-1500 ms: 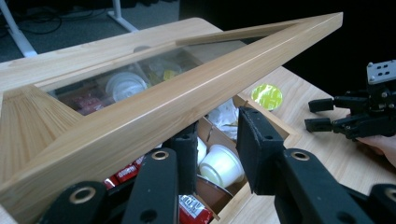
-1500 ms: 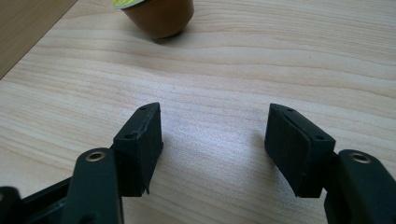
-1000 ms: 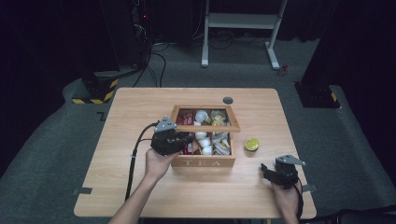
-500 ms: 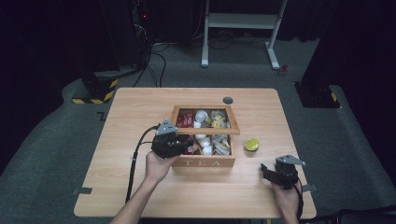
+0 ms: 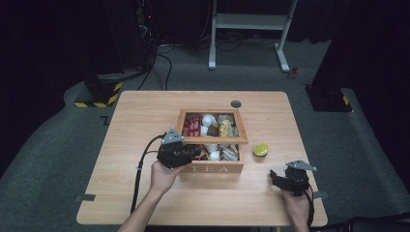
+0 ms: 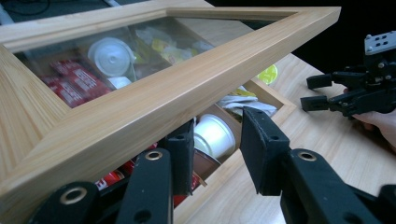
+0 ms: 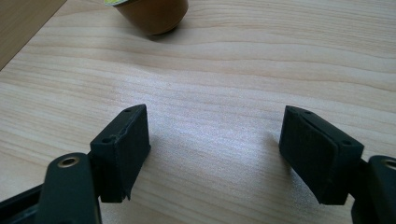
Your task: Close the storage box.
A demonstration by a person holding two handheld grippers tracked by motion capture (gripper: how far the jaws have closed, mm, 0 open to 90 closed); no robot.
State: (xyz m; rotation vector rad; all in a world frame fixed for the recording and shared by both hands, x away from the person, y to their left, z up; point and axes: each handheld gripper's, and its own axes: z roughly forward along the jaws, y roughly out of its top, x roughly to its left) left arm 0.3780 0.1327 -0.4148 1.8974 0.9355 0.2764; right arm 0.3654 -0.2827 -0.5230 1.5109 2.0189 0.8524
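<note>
A wooden tea box (image 5: 217, 169) marked TEA sits mid-table. Its glass-paned lid (image 5: 212, 140) is hinged at the back and held partly raised. My left gripper (image 5: 193, 153) is at the box's front left corner, open, with its jaws reaching under the lid's front rail (image 6: 187, 88); the rail lies over the left jaw. Between the fingertips of the left gripper (image 6: 217, 135) I see a white capsule (image 6: 215, 135) inside the box. My right gripper (image 5: 285, 181) rests open on the table at the front right, nothing between its jaws (image 7: 215, 144).
A brown capsule with a green-yellow top (image 5: 261, 149) stands on the table right of the box, just ahead of the right gripper (image 7: 152, 14). The box holds red packets (image 5: 193, 126), white capsules and tea bags. A dark round grommet (image 5: 236, 103) is behind the box.
The lid's front rail and my left gripper have shifted slightly toward the box's front. The right gripper has stayed put.
</note>
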